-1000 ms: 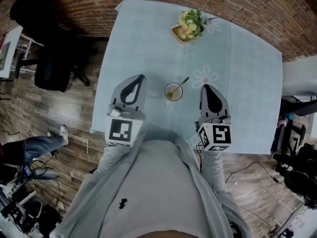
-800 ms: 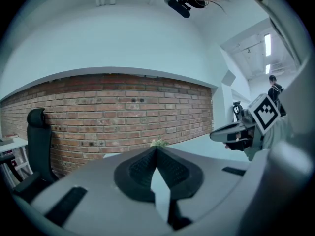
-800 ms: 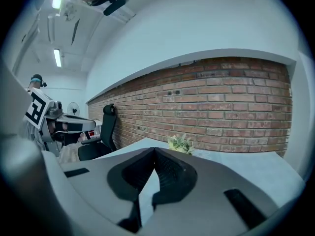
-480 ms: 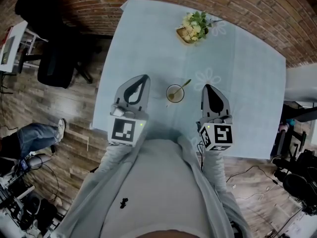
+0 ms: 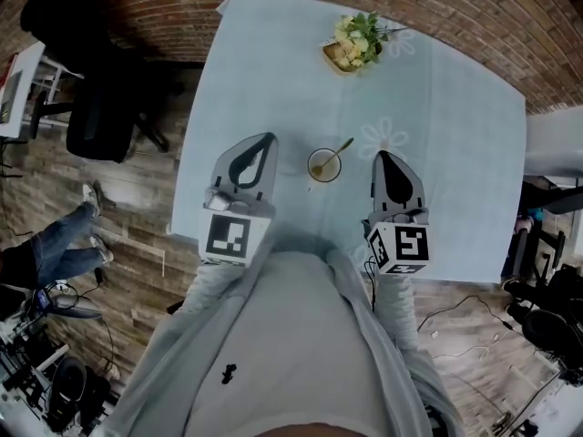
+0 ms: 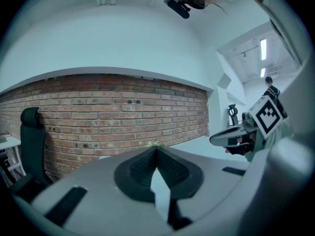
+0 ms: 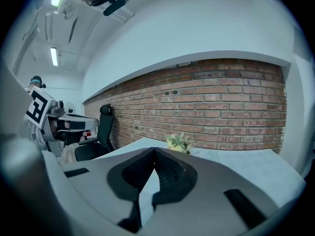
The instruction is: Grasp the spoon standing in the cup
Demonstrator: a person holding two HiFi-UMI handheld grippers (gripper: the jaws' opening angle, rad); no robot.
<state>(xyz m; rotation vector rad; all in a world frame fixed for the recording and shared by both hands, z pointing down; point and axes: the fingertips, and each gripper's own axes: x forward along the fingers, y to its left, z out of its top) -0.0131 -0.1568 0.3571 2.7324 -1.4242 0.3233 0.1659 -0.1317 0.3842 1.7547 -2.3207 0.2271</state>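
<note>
Spoon (image 5: 335,153) stands in a small cup (image 5: 322,167) on a pale blue table (image 5: 455,135). Its handle leans up over the cup's rim on the right side.

The cup sits between the two grippers and is apart from both. The left gripper (image 5: 266,138) is to the cup's left, with its tip near the cup but not touching it. The right gripper (image 5: 382,157) is to the cup's right, at about the same distance. Both point away from the person, alongside the cup rather than at it.

In the left gripper view, its jaws are pressed together at the tips with nothing pinched. The right gripper view shows the same: jaws closed, nothing between them.

Beyond the cup, near the table's far edge, is a bunch of flowers (image 5: 353,44). A dark chair (image 5: 100,121) stands on the floor, well to the left of the cup.
</note>
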